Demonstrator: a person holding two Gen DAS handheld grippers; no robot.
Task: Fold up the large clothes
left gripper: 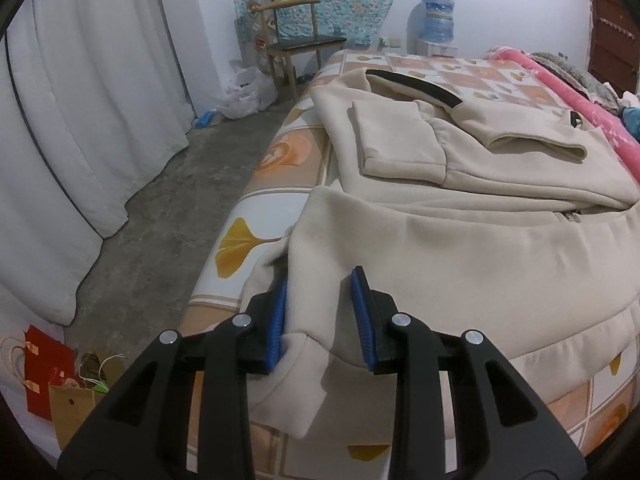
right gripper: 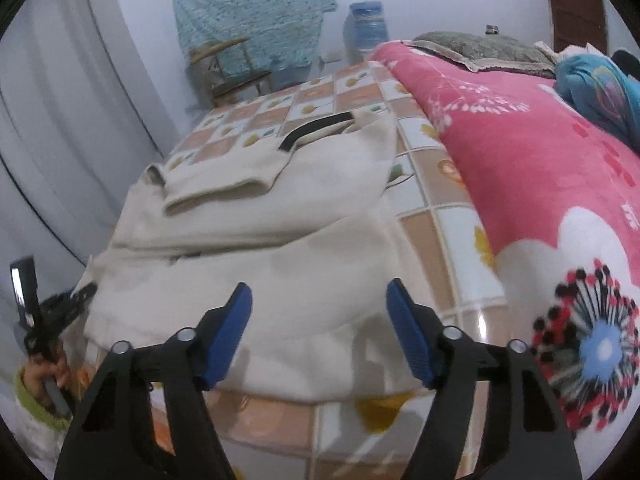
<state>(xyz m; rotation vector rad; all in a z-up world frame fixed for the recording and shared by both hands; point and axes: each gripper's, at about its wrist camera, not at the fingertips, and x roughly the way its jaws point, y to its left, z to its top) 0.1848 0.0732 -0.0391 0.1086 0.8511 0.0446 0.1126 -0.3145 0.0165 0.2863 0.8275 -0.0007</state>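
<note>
Where bare concrete floor point(left gripper: 160, 200) ends, tile-patterned bed point(left gripper: 400, 68) stands.

Left gripper point(left gripper: 322, 312): lower centre of the left wrist view, angled downward, blue pads point(left gripper: 279, 322) pressed on a fold of cream fabric. Right gripper point(right gripper: 319, 332): lower centre of the right wrist view, angled downward, jaws apart with nothing pressed between them. Hand point(right gripper: 46, 376): lower left of the right wrist view, wrapped around the left gripper's handle.

Cream hoodie point(left gripper: 460, 248): thick matt fleece, ribbed knit hem. Bed sheet point(left gripper: 256, 236): smooth printed cloth, slight sheen. Pink blanket point(right gripper: 520, 152): fuzzy plush. Left gripper point(left gripper: 320, 320): matt black plastic, ridged blue rubber pads point(left gripper: 362, 316), shiny metal pins. Floor point(left gripper: 168, 200): rough bare concrete. Chair point(left gripper: 296, 36): wood.
</note>
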